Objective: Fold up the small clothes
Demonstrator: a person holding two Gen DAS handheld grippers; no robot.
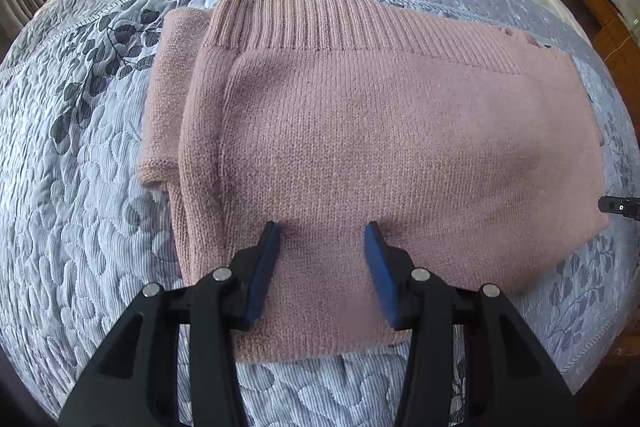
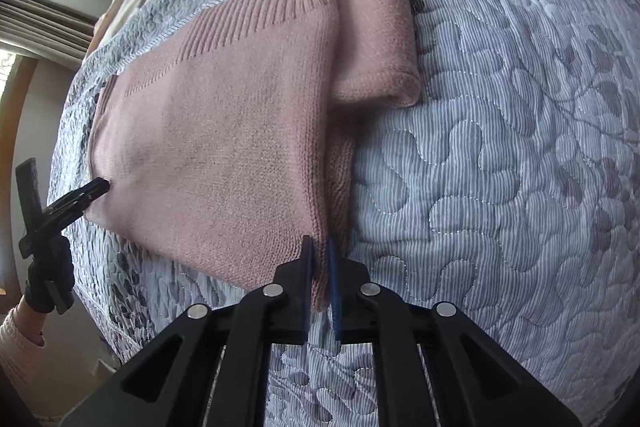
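Pinching the sweater (image 2: pixel 208 155) edge, the right tongs (image 2: pixel 320 247) were clamped; the left tongs (image 1: pixel 322 231) were spread, tips on its knit.

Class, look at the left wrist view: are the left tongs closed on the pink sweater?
No. The left tongs stand open over the pink sweater, with a stretch of knit showing between their blue pads.

Sweater (image 1: pixel 360 131) flat on the quilt (image 1: pixel 80 227)
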